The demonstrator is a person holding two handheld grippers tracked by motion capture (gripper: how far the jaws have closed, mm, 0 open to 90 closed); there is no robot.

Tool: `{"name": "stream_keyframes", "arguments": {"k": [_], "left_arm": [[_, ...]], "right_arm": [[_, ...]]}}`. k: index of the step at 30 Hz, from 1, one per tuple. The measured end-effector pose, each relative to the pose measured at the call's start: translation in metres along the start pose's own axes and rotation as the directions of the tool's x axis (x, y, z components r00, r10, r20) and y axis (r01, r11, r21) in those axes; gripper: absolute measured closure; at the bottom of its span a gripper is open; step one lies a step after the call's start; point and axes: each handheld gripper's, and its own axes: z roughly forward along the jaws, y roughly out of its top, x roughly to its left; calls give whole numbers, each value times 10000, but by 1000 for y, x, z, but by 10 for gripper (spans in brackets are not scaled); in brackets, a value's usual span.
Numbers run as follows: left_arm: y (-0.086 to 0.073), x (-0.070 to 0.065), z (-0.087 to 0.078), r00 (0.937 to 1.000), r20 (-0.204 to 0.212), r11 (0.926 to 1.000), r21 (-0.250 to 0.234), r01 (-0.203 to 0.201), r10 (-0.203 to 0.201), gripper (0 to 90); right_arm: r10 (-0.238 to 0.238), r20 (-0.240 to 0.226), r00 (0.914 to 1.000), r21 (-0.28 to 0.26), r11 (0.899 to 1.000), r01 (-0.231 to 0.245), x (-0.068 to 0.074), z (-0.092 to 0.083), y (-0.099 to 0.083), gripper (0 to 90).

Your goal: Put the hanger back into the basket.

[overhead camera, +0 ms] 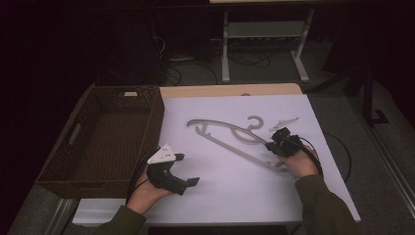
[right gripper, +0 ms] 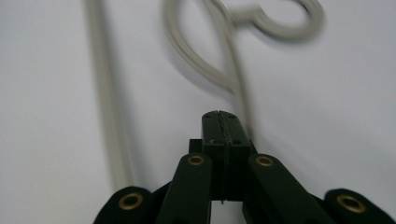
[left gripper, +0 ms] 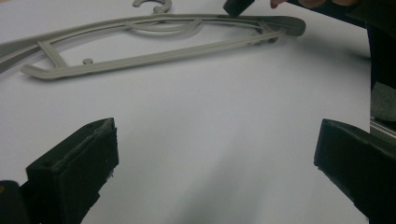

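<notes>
Nearest the high camera: two dark green sleeves at the near edge of the table, a hand in each holding a gripper.

Left gripper (overhead camera: pixel 188 170) sat over the white table surface (overhead camera: pixel 235 191) near the near-left part, grey three-cornered plate on top. Jaws stood wide apart, nothing between them; in the left gripper view (left gripper: pixel 215 172) only bare white surface lay in the gap.

Right gripper (overhead camera: pixel 270 145) lay to the right of centre, at the near-right end of the grey plastic hanger (overhead camera: pixel 230 137). In the right gripper view (right gripper: pixel 223 122) the jaws were pressed together, pads meeting face to face. Whether hanger material was pinched between them could not be made out; the hanger's arm ran just beside the tips.

Hanger lay flat on the white surface, centre to right, hook (overhead camera: pixel 254 122) pointing to the far side, long bar running from far-left to near-right. Left gripper view showed it (left gripper: pixel 154 46) well apart from the left jaws.

Small pale object (overhead camera: pixel 284 122) lay just beyond the right gripper, far-right; too small to identify.

Dark woven basket (overhead camera: pixel 63 169) stood at the left, beside the white surface.
</notes>
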Motion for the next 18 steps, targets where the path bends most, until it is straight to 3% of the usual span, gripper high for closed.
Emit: {"name": "stream_keyframes", "arguments": {"k": [3, 4, 6, 7, 8, 11, 18], "left_arm": [[0, 2, 0, 9999, -50, 9999, 18, -130, 131, 0], [-1, 2, 0, 9999, -54, 10000, 2, -95, 95, 0], [-1, 3, -1, 10000, -54, 10000, 10, -47, 47, 0], [-1, 4, -2, 9999, -79, 10000, -1, -84, 84, 0], [-1, 4, -2, 9999, -79, 10000, -1, -84, 84, 0], [-1, 5, -3, 10000, -53, 10000, -58, -55, 55, 0], [-2, 5, -4, 9999, -81, 9998, -164, 97, -98, 0]], "right_arm": [[-428, -930, 9947, -226, 9989, 408, 19, 21, 28, 897], [-729, -991, 9924, -287, 9971, 704, 23, 28, 36, 897], [-748, -1180, 9902, -299, 9970, 718, 29, 35, 43, 897], [-900, -1501, 9846, -434, 9955, 844, 37, 50, 58, 897], [-900, -1501, 9846, -434, 9955, 844, 37, 50, 58, 897], [-977, -2056, 9738, -451, 9949, 903, 53, 78, 81, 897], [-896, -2096, 9737, -477, 9955, 814, 60, 100, 99, 898]]}}
